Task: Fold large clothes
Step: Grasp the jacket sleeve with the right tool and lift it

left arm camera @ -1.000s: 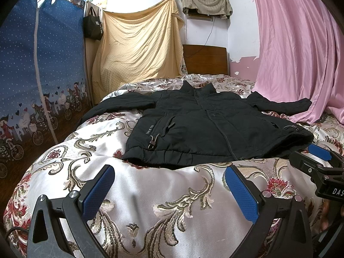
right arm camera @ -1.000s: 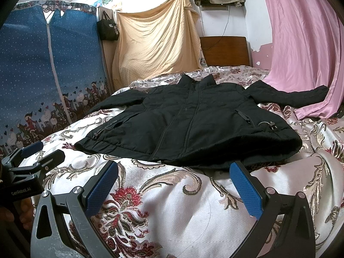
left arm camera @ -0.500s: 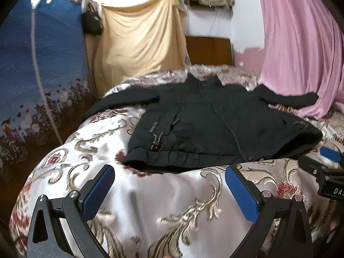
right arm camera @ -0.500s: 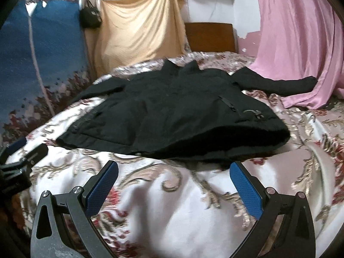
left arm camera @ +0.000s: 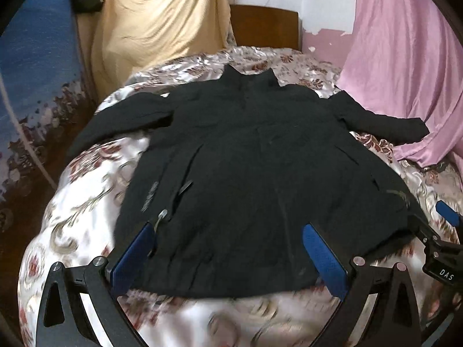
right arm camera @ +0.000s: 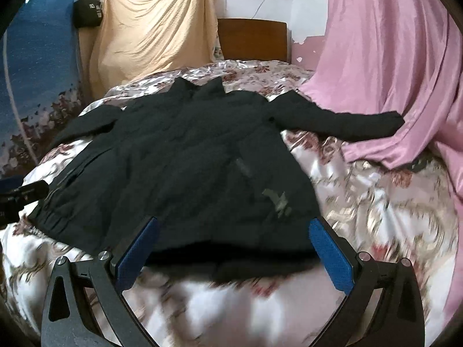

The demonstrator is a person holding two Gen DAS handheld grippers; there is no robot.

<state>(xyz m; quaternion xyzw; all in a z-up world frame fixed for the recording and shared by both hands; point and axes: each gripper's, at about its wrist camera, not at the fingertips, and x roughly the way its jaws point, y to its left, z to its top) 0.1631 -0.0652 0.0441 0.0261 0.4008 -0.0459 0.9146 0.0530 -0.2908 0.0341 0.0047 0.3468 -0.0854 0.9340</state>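
Note:
A black jacket [left arm camera: 249, 170] lies flat, front up, on the floral bedspread [left arm camera: 86, 199], collar toward the headboard, both sleeves spread out. It also shows in the right wrist view [right arm camera: 185, 167]. My left gripper [left arm camera: 228, 248] is open and empty, above the jacket's bottom hem on its left half. My right gripper [right arm camera: 231, 245] is open and empty, above the hem near the jacket's right corner. The right gripper shows at the right edge of the left wrist view [left arm camera: 439, 243]; the left gripper shows at the left edge of the right wrist view [right arm camera: 20, 196].
A pink curtain [right arm camera: 390, 72] hangs at the right and drapes onto the bed beside the right sleeve [right arm camera: 347, 121]. A yellow sheet [left arm camera: 162, 23] and wooden headboard [left arm camera: 263, 29] stand at the back. A blue fabric wardrobe [left arm camera: 34, 72] stands on the left.
Both grippers have moved forward and up, from short of the hem to over the jacket's bottom edge, looking down more steeply. Both stayed open. The jacket has not moved.

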